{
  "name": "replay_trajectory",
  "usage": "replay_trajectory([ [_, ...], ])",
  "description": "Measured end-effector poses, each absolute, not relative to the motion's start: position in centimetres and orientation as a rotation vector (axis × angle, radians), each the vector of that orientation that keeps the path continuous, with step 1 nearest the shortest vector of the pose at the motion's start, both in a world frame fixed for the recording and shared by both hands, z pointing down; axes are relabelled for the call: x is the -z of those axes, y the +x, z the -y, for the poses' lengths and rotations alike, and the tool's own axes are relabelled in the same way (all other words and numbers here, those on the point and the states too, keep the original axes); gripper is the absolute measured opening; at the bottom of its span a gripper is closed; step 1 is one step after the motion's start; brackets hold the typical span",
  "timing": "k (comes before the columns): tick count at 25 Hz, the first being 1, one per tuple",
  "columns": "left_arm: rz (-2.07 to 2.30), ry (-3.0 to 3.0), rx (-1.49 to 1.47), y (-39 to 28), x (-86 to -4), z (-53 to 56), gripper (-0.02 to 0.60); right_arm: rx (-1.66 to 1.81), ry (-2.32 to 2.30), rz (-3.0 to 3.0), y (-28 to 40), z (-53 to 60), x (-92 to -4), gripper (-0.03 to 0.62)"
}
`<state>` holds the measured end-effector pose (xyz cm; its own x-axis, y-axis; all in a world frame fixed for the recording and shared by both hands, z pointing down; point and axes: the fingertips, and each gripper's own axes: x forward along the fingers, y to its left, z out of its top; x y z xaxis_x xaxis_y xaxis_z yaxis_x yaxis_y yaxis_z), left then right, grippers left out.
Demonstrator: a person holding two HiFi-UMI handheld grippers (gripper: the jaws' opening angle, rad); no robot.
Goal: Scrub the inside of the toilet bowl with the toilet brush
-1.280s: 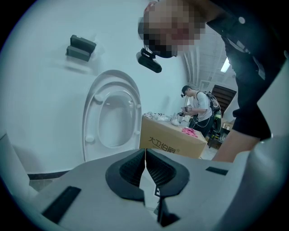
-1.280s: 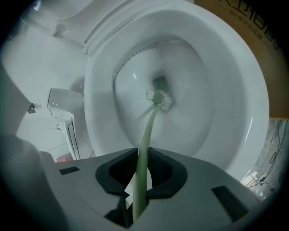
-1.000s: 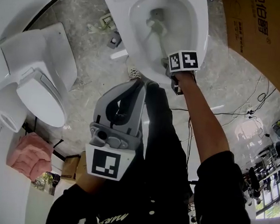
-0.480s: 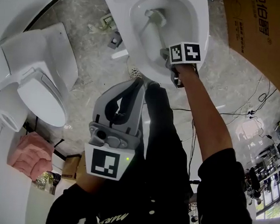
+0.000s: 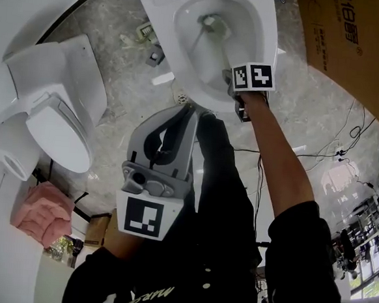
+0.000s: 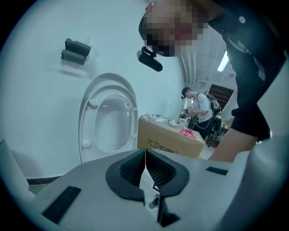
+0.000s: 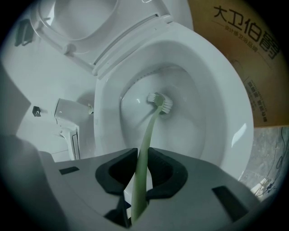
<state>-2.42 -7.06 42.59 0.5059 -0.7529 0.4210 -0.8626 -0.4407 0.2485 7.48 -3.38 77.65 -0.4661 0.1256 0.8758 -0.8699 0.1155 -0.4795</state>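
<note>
The toilet brush is down inside the toilet bowl. Its white bristle head is against the sloping wall above the drain, and its pale green handle runs back up to the right claw, which is clamped on it. Over the last second the head has slid from the middle of the bowl toward the far wall, while the right claw has stayed just above the near rim. That looks like a scrubbing stroke under way, with much of the wall likely still to cover.

The left claw has its jaws together on nothing and is held back near the person's body, well away from the bowl. The seat is raised, so nothing blocks the brush. A cardboard box stands just right of the toilet, another toilet sits to the left, and cables trail on the floor.
</note>
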Motion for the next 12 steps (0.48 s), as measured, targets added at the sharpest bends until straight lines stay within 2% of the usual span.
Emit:
replay_trajectory([
  [12, 1.319, 2.429, -0.289, -1.3, -35.0, 5.3, 0.032, -1.239, 0.743, 1.699, 9.0, 0.9, -68.4, 0.086],
])
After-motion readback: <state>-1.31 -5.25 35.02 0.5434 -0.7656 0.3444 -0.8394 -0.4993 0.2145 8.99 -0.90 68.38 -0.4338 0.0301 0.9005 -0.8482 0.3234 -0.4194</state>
